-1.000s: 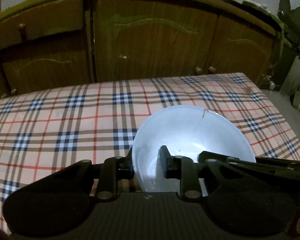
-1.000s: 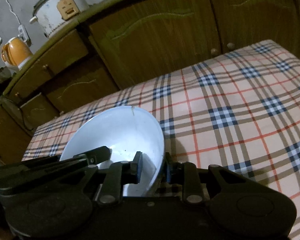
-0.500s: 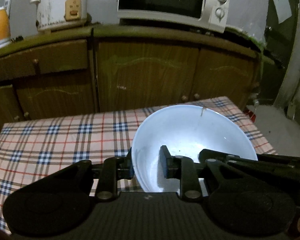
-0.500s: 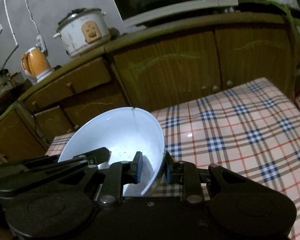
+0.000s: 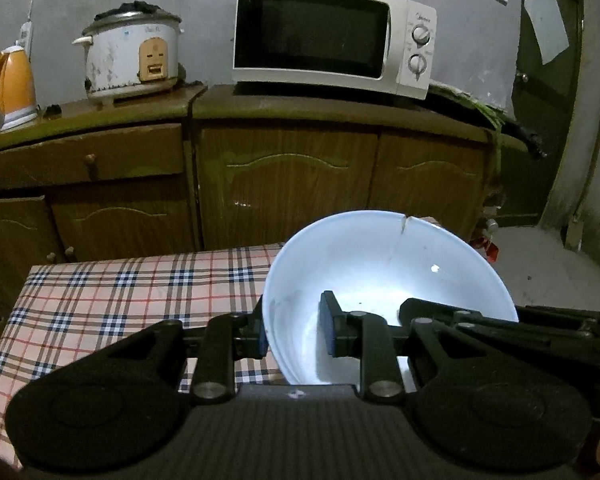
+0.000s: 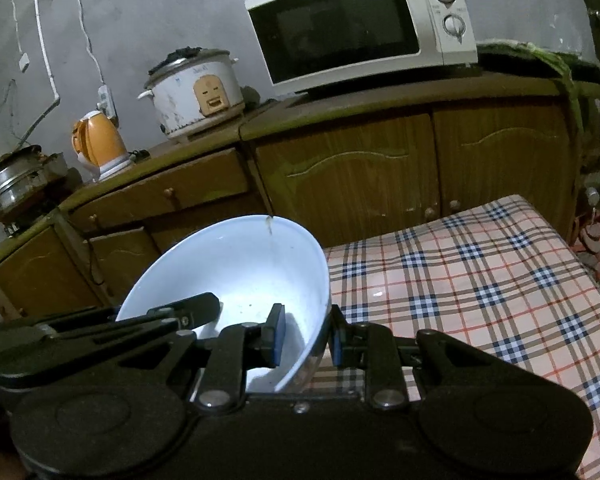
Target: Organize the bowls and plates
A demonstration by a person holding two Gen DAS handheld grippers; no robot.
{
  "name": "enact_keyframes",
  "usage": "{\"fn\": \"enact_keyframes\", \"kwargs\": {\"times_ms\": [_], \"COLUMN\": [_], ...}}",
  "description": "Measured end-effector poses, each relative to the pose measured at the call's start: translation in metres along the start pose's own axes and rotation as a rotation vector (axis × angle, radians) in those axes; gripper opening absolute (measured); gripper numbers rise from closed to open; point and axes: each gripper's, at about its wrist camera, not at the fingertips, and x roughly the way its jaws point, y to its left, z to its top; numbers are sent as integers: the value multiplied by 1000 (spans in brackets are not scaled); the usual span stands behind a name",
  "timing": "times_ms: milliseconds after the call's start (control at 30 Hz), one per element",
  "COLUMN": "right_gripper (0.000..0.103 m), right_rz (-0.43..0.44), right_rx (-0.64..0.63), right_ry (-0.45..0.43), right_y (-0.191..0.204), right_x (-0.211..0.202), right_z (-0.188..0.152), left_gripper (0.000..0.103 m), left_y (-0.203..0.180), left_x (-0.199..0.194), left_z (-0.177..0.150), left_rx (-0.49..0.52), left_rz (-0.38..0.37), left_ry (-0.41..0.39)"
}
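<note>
Wooden cabinets (image 5: pixel 292 184) are filling the back of both views, with the checked tablecloth (image 5: pixel 112 292) spreading below them and a white bowl (image 5: pixel 384 276) hanging in the air above the cloth's near edge. I am holding that bowl between both tools. My left gripper (image 5: pixel 294 332) is clenching the bowl's left wall, one pad outside and one inside, and my right gripper (image 6: pixel 304 334) is doing the same on the right wall. The bowl is touching nothing but my fingers.

I am judging the task as early or midway: one bowl is being carried and is not yet set down anywhere. No plates, no other bowls and no rack or stack are showing, so I cannot tell how much is already sorted or where this one belongs.

Looking along my left fingers, I am seeing the left stretch of cloth, a door (image 5: pixel 548 92) and bare floor (image 5: pixel 540 264) at the right. Looking along my right fingers, I am seeing the right stretch of cloth, a steel pot (image 6: pixel 12 188) at the far left and wall cables (image 6: pixel 46 64). The microwave (image 6: pixel 360 28), rice cooker (image 6: pixel 196 92) and orange kettle (image 6: pixel 98 144) are appearing in both. A thin crack or streak (image 6: pixel 270 232) is running down from the bowl's far rim.
</note>
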Motion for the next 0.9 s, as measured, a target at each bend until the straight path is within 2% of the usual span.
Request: {"fn": "enact_keyframes", "kwargs": {"times_ms": [900], "right_gripper": [29], "right_rz": [-43], "right_rx": [2], "right_ry": [-68], "right_y": [-11], "right_x": [-60], "right_z": [-1], "left_gripper": [26], "left_y": [-30], "left_x": [-32], "left_z": [-6], "left_rx": [19], "left_rz": [-42], "left_ry": [-41]}}
